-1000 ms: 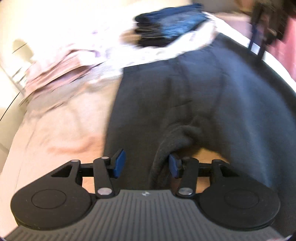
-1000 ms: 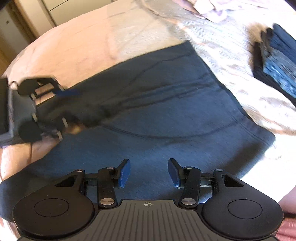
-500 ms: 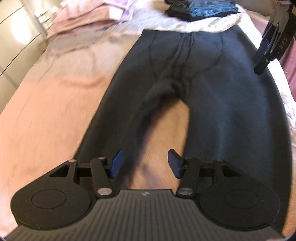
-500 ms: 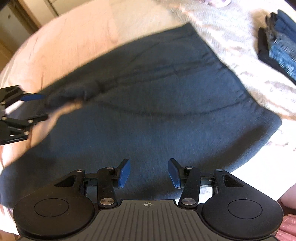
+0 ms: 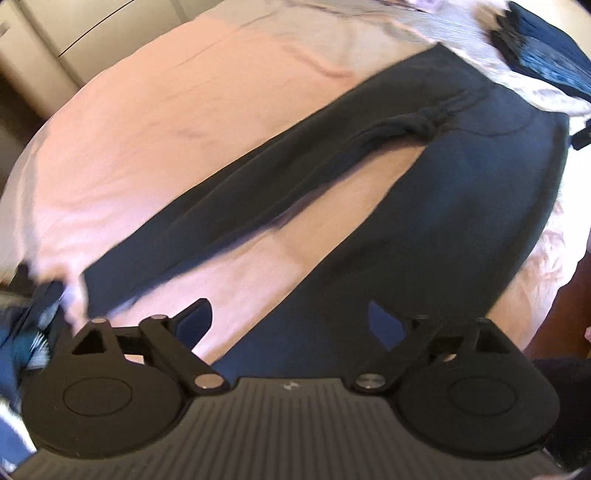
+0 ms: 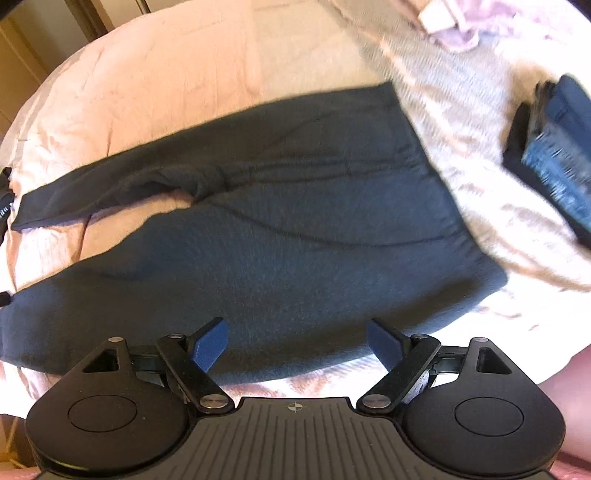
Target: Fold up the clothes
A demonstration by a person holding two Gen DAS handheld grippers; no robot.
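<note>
Dark navy sweatpants (image 5: 443, 192) lie spread flat on a pink bedsheet (image 5: 177, 110), legs apart, waistband at the far right. My left gripper (image 5: 291, 325) is open and empty, hovering over the lower end of the near leg. In the right wrist view the sweatpants (image 6: 295, 229) fill the middle, waistband to the right. My right gripper (image 6: 297, 343) is open and empty above the near edge of the hip area.
A stack of folded jeans (image 6: 554, 158) lies on a pale patterned blanket (image 6: 461, 110) beyond the waistband; it also shows in the left wrist view (image 5: 543, 55). Lilac clothes (image 6: 458, 22) lie at the far end. Cupboard doors (image 5: 74, 33) stand beyond the bed.
My left gripper let go of the crotch fabric and pulled back down along the legs toward the cuffs. Both grippers have opened wider. The right gripper shifted a little toward the near edge.
</note>
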